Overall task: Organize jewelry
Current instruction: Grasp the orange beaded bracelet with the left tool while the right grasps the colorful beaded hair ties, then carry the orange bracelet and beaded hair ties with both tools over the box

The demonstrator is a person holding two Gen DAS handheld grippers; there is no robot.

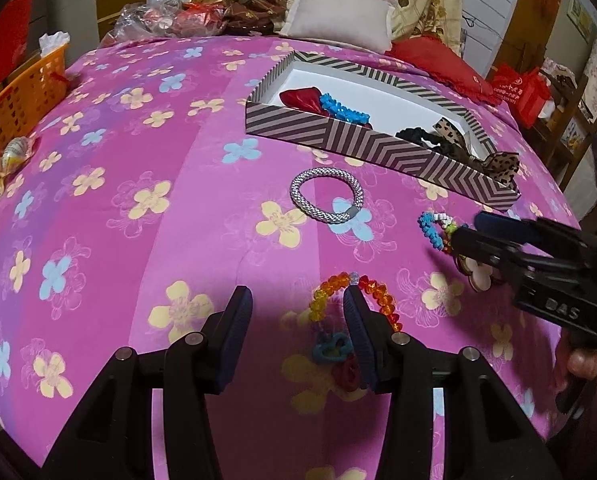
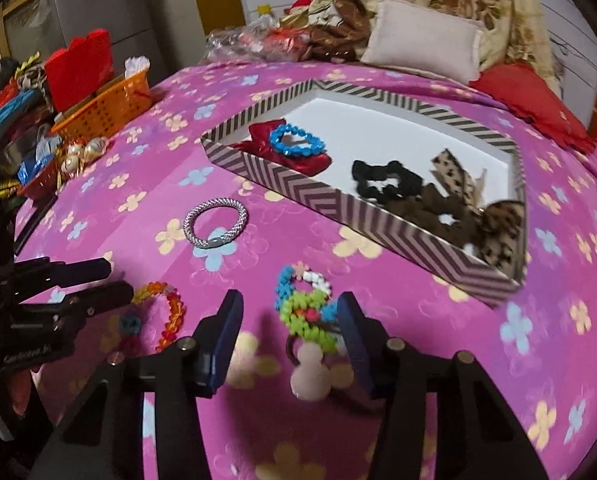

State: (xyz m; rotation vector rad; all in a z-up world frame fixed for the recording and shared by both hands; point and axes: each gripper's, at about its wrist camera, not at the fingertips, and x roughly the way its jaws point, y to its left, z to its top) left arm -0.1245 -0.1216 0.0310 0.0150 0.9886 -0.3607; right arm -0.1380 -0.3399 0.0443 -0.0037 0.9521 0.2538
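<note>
Three loose pieces on the bed [image 1: 138, 152], none boxed yet. Left to right in the left wrist view: silver bracelet [image 1: 326, 196] lying flat, well clear of both claws, just short of the striped box [image 1: 362, 142]. Then the orange bead bracelet [image 1: 352, 300], with a blue heart charm at its near end. Then the multicolour bead bracelet [image 1: 438, 230] at the right.

Left claw [image 1: 298, 300]: fingers apart, nothing clamped. Its right finger sits inside or over the orange loop, left finger well outside it on bare cover. So the loop lies off to the claw's right, not centred between the fingers.

Right claw [image 2: 290, 308]: fingers apart, straddling the multicolour bracelet and the pale flower charm [image 2: 312, 376] below it. Right pad looks close to or touching the green beads; left pad clearly off. Not clamped as far as I can tell.

Key relation: the multicolour piece is already between the right fingers, its long axis running roughly along the pointing direction. Right hand looks nearer a grasp than left. Box lies ahead and to the right of it, already holding the blue bracelet [image 2: 296, 140] and hair ties.
</note>
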